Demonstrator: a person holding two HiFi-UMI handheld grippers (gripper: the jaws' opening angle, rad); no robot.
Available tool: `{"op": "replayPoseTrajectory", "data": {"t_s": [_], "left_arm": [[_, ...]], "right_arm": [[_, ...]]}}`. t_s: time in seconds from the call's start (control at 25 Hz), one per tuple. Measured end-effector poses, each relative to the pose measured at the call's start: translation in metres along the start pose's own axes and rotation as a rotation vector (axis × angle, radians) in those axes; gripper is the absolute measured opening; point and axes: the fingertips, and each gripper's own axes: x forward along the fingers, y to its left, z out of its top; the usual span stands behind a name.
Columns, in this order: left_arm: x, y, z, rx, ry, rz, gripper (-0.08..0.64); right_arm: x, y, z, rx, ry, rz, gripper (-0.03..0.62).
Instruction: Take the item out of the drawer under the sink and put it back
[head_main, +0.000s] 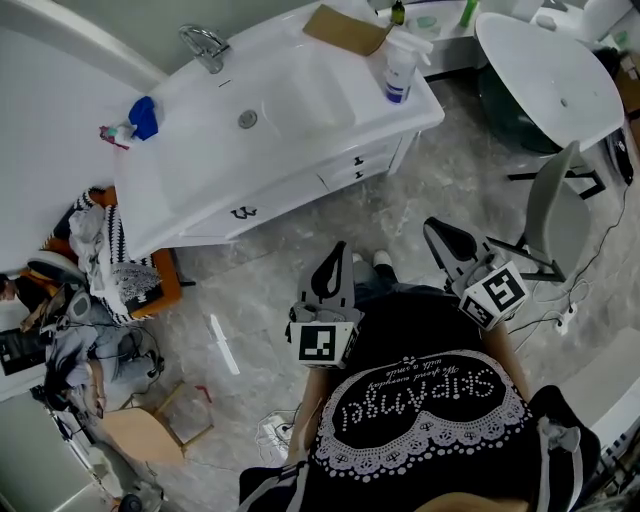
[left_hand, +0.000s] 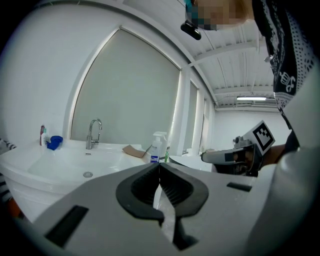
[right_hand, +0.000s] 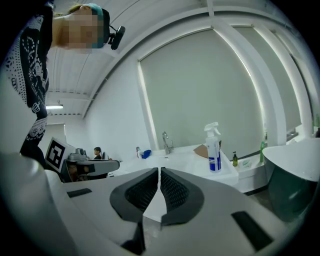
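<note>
**Zero progress yet, nothing picked up**

Both tools were parked up near the person's chest, well apart from the vanity (head_main: 195, 160). The left gripper (head_main: 336, 250) had its jaws pressed together with nothing in them. The right gripper (head_main: 432, 224) was the same deal, pads meeting and empty.

The item wasn't visible in any view. My guess is it sat behind one of the closed fronts, and I couldn't tell which. The wide drawer (head_main: 285, 195) below the sink basin (head_main: 295, 100) was fully shut. So were the two small drawer fronts (head_main: 356, 167) just to its right.

So the step in hand looked like the reach-and-open. How I'd do it:

- Spread the jaws before getting to the wide drawer, not once you're on it.
- Come in low. The countertop overhangs the front, so a high approach bumps the edge.
- Pinch the dark pull (head_main: 243, 212) squarely. It's small, so an off-centre grab will probably slip.
- Draw straight back toward the body so the drawer doesn't rack sideways.
- Keep one gripper free for the item once it's open.

Also mind the spray bottle (head_main: 398, 70) near the counter's corner. A knock to the cabinet could tip it.
</note>
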Motion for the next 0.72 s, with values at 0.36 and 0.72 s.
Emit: {"op": "replayPoseTrajectory", "data": {"t_s": [0.36, 0.72], "left_arm": [[-0.005, 0.023, 0.018, -0.041, -0.011, 0.003, 0.006], [-0.002, 0.034, 0.011, -0.039, 0.034, -0.058, 0.006]], "right_arm": [[0.015, 0.019, -0.004, -0.005, 0.046, -0.044, 0.028], [0.015, 0.022, -0.003, 0.026, 0.027, -0.116, 0.028]]}}
